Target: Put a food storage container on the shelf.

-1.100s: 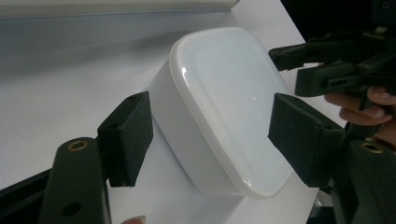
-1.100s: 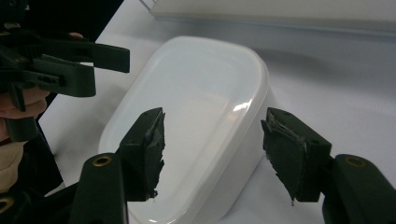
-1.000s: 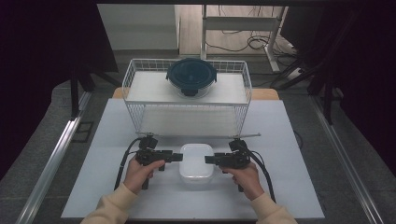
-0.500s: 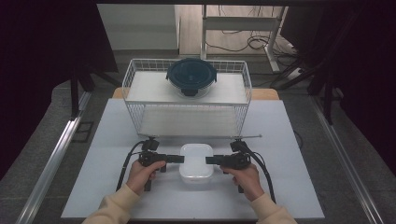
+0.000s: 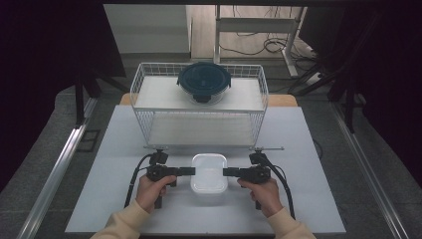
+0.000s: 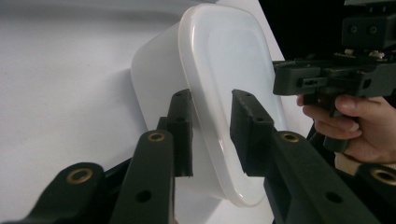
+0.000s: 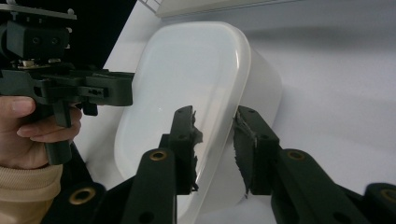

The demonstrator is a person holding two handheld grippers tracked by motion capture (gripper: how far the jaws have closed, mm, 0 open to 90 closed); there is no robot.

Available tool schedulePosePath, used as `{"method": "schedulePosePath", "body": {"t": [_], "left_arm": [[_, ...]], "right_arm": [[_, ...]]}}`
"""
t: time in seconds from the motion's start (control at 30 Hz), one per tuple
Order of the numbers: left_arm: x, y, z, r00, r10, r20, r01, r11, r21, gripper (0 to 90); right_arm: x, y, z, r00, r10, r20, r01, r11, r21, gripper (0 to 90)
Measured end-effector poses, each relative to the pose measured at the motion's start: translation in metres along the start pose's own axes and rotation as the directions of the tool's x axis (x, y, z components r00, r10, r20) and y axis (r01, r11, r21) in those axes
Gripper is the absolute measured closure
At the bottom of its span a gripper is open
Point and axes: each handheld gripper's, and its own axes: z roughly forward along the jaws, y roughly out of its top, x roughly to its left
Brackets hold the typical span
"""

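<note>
A white rounded-rectangular container (image 5: 209,172) with a translucent lid sits on the table's front middle. My left gripper (image 5: 191,171) meets its left end and my right gripper (image 5: 226,172) its right end, both level and pointing inward. In the left gripper view the left gripper (image 6: 212,126) straddles the lid's rim (image 6: 219,154), one jaw under it and one over, with a gap showing. My right gripper (image 7: 215,135) straddles the opposite rim of the container (image 7: 187,70) the same way. Both pairs of jaws have just been closing on the rim, pads not pressing.
A white wire rack (image 5: 199,107) with two shelves stands behind the container. A dark blue round lidded bowl (image 5: 204,82) rests on its top shelf. The white tabletop (image 5: 308,199) spreads left and right of the hands. Cables trail from both grippers toward the front edge.
Both hands keep their places at the container's two ends and the container has not shifted. The jaws look slightly narrower around its rim.
</note>
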Motion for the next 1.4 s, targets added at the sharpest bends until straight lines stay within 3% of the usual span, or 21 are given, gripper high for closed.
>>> {"method": "schedulePosePath", "body": {"t": [0.5,0.6,1.0,1.2,1.4], "left_arm": [[-0.012,-0.004,-0.009,0.9982,0.057,-0.017,-0.058,0.9976,-0.038,79.1],[-0.013,-0.004,-0.009,0.9978,0.063,-0.020,-0.064,0.9970,-0.044,79.2],[-0.021,-0.005,-0.016,0.9943,0.105,-0.018,-0.106,0.9919,-0.070,79.3],[-0.036,0.000,-0.029,0.9861,0.163,-0.035,-0.165,0.9807,-0.104,79.3],[-0.054,0.011,-0.047,0.9745,0.219,-0.048,-0.224,0.9626,-0.152,79.3]], "right_arm": [[0.012,-0.002,-0.014,0.9972,-0.072,0.020,0.073,0.997,-0.039,78.9],[0.016,-0.002,-0.014,0.9937,-0.104,0.040,0.106,0.993,-0.044,79.1],[0.023,-0.001,-0.020,0.9879,-0.151,0.036,0.153,0.986,-0.068,79.1],[0.036,0.002,-0.028,0.9798,-0.196,0.040,0.199,0.975,-0.102,79.1],[0.058,0.013,-0.042,0.9616,-0.269,0.054,0.274,0.950,-0.151,79.1]]}}
